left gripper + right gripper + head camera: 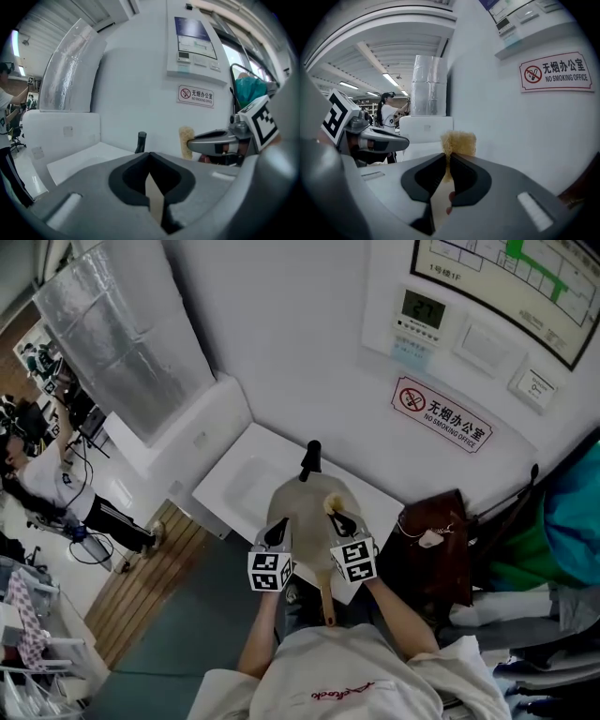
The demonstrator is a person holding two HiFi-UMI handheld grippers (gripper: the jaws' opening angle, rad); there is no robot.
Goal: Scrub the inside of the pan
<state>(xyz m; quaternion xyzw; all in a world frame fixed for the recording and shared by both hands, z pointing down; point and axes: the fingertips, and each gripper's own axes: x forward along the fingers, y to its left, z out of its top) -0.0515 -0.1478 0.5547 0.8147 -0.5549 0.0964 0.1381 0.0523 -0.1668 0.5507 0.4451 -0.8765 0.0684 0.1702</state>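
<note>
Left hand-held gripper (pixel 277 531) sits at the left rim of the pan (pixel 305 498); right hand-held gripper (pixel 342 521) puts the yellow sponge (pixel 332 505) inside it, over the near edge of the surface (pixel 234 488). Left gripper view: jaws closed on a thin tan pan edge. Right gripper view: jaws pinch the sponge.

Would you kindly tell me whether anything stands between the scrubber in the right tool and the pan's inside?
Nothing visible does. The right tool holds the scrubber directly over the bare inside of the pan; the left tool grips its left rim, off to the side.
</note>
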